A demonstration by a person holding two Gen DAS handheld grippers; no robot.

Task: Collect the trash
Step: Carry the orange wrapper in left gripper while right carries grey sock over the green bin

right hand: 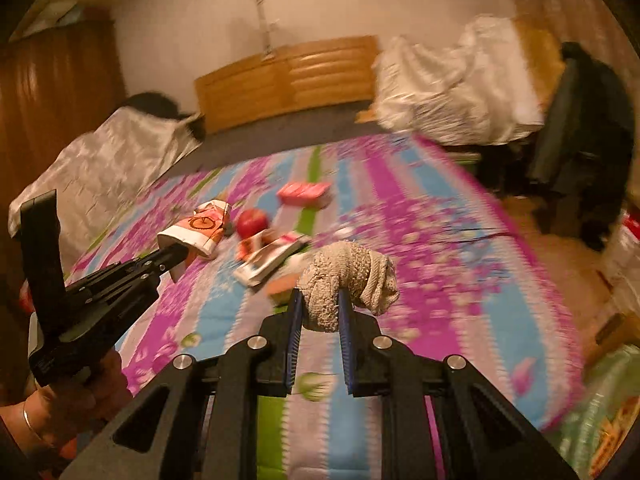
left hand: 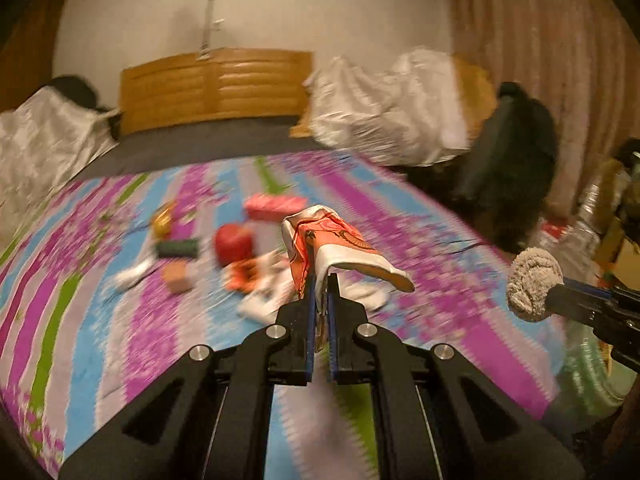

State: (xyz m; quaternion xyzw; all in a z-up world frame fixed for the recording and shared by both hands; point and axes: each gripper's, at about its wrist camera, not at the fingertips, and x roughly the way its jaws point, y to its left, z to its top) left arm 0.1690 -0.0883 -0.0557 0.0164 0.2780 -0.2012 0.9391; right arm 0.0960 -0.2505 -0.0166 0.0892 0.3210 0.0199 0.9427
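Note:
My left gripper (left hand: pixel 320 280) is shut on an orange and white wrapper (left hand: pixel 340 246), lifted above the bed; the same wrapper (right hand: pixel 200 228) shows at the left of the right wrist view. My right gripper (right hand: pixel 321 300) is shut on a crumpled beige cloth wad (right hand: pixel 348 280), which also appears at the right edge of the left wrist view (left hand: pixel 534 284). Both views are blurred. On the striped bedspread (left hand: pixel 420 232) lie a red apple (left hand: pixel 234 242), a pink packet (left hand: pixel 276 206), a dark green roll (left hand: pixel 178 248), a yellow wrapper (left hand: pixel 164 220) and white and orange scraps (left hand: pixel 256 280).
A wooden headboard (left hand: pixel 216 84) stands at the far end. Silvery covered pillows (left hand: pixel 384 112) sit at both back corners. Dark clothing (left hand: pixel 516 152) hangs on the right. A greenish plastic bag (right hand: pixel 600 400) sits on the floor beyond the bed's right edge. A person's hand (right hand: pixel 72 408) holds the left gripper.

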